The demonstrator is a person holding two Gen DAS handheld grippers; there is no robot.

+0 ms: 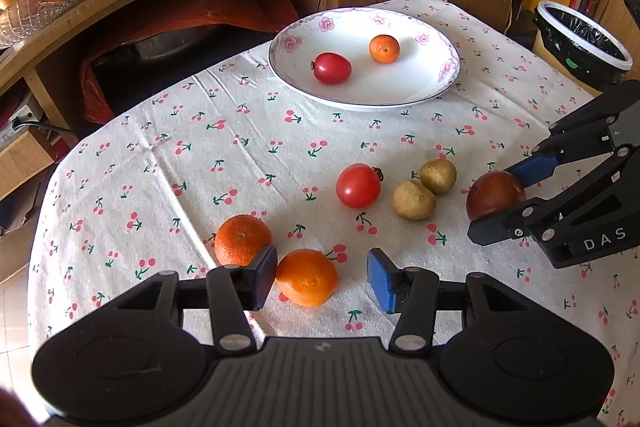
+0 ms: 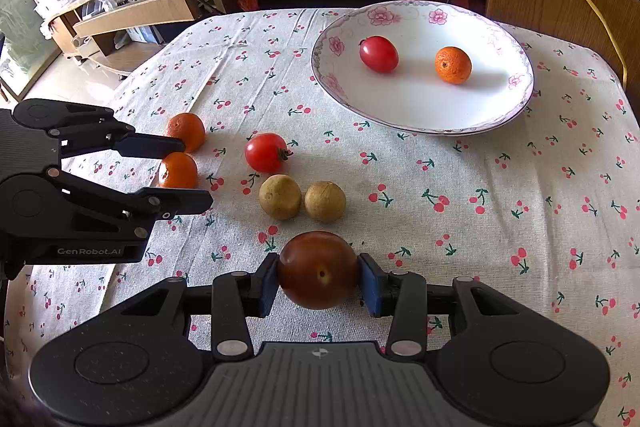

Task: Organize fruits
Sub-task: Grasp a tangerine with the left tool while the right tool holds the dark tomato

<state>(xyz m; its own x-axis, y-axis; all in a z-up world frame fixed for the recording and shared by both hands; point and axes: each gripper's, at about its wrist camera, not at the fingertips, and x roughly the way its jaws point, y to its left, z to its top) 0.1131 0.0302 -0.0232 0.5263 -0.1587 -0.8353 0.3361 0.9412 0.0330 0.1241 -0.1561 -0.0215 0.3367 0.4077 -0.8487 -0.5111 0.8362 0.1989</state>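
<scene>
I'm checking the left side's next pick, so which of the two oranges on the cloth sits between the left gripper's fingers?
The nearer orange, framed by the open left gripper. The other orange lies outside its left finger.

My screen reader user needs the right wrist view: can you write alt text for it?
The right gripper is shut on a dark reddish-brown fruit over a cherry-print tablecloth. Ahead lie two tan fruits, a red tomato and a flowered plate; the open left gripper brackets an orange.
</scene>
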